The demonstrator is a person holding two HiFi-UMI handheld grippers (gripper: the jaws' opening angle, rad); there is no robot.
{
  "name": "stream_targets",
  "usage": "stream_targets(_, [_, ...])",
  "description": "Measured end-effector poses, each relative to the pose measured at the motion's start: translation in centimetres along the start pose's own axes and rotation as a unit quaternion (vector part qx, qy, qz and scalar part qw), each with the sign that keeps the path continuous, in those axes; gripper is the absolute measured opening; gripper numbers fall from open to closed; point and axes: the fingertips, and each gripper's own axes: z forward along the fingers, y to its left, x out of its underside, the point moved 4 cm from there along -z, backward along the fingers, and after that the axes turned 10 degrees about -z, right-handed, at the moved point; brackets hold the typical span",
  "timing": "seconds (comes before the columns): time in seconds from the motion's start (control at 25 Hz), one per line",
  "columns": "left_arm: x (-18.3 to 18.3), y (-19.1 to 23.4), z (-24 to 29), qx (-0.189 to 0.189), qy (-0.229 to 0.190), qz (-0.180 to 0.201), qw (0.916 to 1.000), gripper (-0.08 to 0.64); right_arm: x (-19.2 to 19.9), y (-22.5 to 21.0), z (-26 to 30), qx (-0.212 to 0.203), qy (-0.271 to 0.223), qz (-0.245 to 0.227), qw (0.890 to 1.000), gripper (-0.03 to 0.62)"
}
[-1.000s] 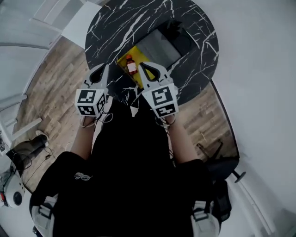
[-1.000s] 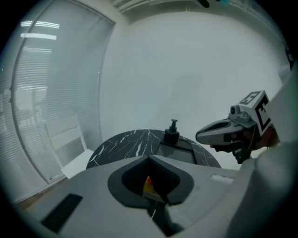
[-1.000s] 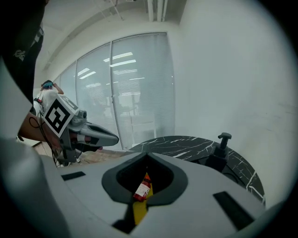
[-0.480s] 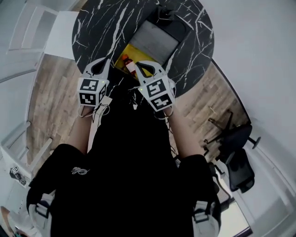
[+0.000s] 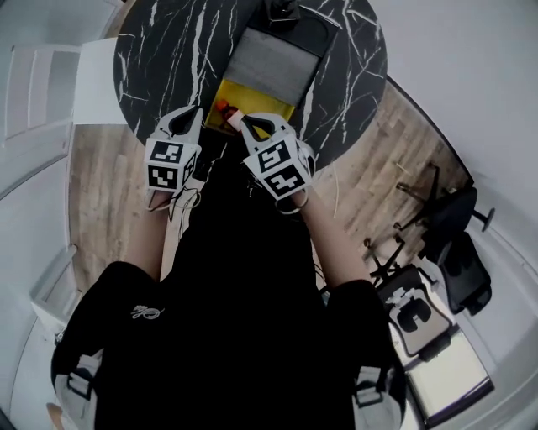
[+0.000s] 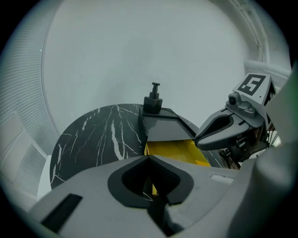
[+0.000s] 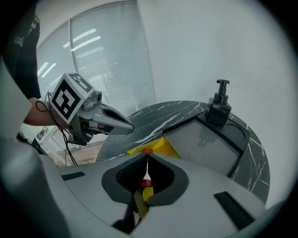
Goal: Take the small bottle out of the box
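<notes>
A small bottle [image 5: 225,108] with a red cap lies in the yellow box [image 5: 256,102] at the near edge of the round black marble table [image 5: 168,42]. The box's grey lid [image 5: 271,57] lies open behind it. My right gripper [image 5: 244,121] is shut and empty, its tip just beside the bottle and partly covering it. In the right gripper view the red cap [image 7: 147,150] shows just past my shut jaws. My left gripper [image 5: 194,112] is shut and empty, left of the box over the table edge.
A black stand [image 5: 284,10] sits at the far end of the lid. Wooden floor surrounds the table. Office chairs [image 5: 454,243] stand at the right, and white furniture [image 5: 92,84] stands at the left. The person's black-clothed body fills the lower head view.
Both grippers have moved forward toward the box. The right gripper's tip now reaches the bottle. Both stay shut, and the bottle has not moved in the box.
</notes>
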Motion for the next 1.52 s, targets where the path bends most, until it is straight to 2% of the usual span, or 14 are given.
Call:
stream_targets(0.24, [0.3, 0.8, 0.9, 0.014, 0.016, 0.015, 0.9997, -0.002, 1.1, 0.6, 1.5, 0.003, 0.014, 0.029, 0.999, -0.003])
stream_targets(0.36, [0.7, 0.9, 1.0, 0.018, 0.022, 0.019, 0.9994, -0.002, 1.6, 0.9, 2.3, -0.005, 0.024, 0.053, 0.998, 0.078])
stream_targets(0.52, [1.4, 1.3, 0.9, 0.021, 0.031, 0.024, 0.999, -0.002, 1.8, 1.0, 3.4, 0.001, 0.043, 0.058, 0.997, 0.088])
stream_targets(1.08, [2.1, 1.3, 0.7, 0.03, 0.035, 0.032, 0.9984, -0.002, 2.5, 1.1, 6.7, -0.019, 0.121, 0.089, 0.988, 0.21])
stream_targets(1.24, [2.5, 1.4, 0.6, 0.03, 0.036, 0.03, 0.9984, -0.002, 2.8, 0.7, 7.4, -0.014, 0.137, 0.104, 0.985, 0.216])
stream_targets(1.52, [2.9, 2.0, 0.4, 0.027, 0.034, 0.01, 0.999, -0.002, 3.5, 1.0, 8.8, -0.028, 0.164, 0.123, 0.978, 0.225])
